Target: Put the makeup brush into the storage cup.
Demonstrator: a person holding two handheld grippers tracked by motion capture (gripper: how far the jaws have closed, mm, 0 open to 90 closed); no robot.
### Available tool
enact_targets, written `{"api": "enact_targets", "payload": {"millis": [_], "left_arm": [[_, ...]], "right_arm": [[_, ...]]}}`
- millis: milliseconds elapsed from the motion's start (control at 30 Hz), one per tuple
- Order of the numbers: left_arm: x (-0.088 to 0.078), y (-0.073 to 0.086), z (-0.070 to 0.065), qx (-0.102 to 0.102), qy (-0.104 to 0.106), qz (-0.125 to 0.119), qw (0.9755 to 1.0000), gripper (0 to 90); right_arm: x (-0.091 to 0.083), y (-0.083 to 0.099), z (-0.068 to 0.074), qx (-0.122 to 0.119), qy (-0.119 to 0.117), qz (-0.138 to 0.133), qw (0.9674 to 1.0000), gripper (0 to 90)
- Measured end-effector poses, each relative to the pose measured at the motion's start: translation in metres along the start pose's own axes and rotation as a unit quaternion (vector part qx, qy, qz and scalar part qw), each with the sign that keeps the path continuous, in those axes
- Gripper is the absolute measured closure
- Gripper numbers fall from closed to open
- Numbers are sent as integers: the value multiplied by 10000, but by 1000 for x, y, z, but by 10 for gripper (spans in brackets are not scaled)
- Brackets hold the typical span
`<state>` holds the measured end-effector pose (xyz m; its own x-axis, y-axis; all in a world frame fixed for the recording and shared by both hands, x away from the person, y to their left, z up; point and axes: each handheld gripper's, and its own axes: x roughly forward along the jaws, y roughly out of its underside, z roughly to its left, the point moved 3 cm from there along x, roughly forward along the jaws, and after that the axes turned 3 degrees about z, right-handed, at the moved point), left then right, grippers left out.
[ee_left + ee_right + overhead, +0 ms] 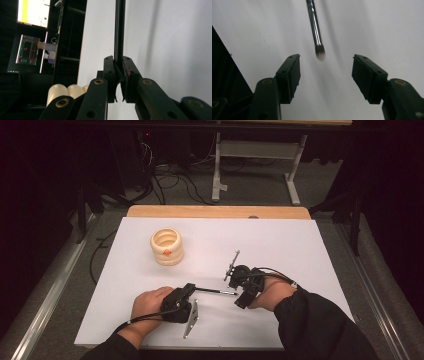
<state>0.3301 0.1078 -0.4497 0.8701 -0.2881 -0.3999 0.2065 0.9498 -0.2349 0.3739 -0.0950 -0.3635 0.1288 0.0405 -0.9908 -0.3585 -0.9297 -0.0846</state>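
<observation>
- Black and slim, a small brush (216,291) lies level above the table, and the left tool (191,289) is clamped on its dark handle; in the left gripper view the handle (119,30) runs straight up from between the tightly closed jaws.
- The brush's metal sleeve and soft tip point toward the right tool (238,292), which sits just beyond the tip.
- In the right gripper view the right tool (325,68) has its jaws spread apart, with the bristle tip (320,53) hanging just ahead of the gap between them, touching neither pad.
- The left hand (150,305) rests low on the near left part of the table, and the right hand (272,295) comes in from the near right in a dark sleeve (315,325).
- A cable trails back from each tool toward the person.
- A flat white sheet (280,245) covers the table; a strip of bare wood (215,211) shows along its far edge.
- A cream-coloured ribbed holder (167,246), round and open at the top with a small orange mark on its side, stands upright on the far left of the sheet, well apart from the brush and both tools.
- Beyond the table, grey floor, loose cables and the white legs of another table (295,185) sit in dim light.
</observation>
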Motion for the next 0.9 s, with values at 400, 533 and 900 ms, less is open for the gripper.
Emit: {"api": "enact_targets", "payload": {"millis": [400, 533, 900], "left_arm": [[0, 2, 2, -72, -14, -28, 10000, 834], [0, 3, 3, -87, -22, -10, 10000, 834], [0, 4, 3, -115, -6, -5, 9999, 834]], "right_arm": [[3, 39, -19, 438, 132, -29, 9990, 276], [8, 51, -24, 564, 130, -7, 9983, 241], [26, 80, -31, 802, 211, 52, 9965, 114]]}}
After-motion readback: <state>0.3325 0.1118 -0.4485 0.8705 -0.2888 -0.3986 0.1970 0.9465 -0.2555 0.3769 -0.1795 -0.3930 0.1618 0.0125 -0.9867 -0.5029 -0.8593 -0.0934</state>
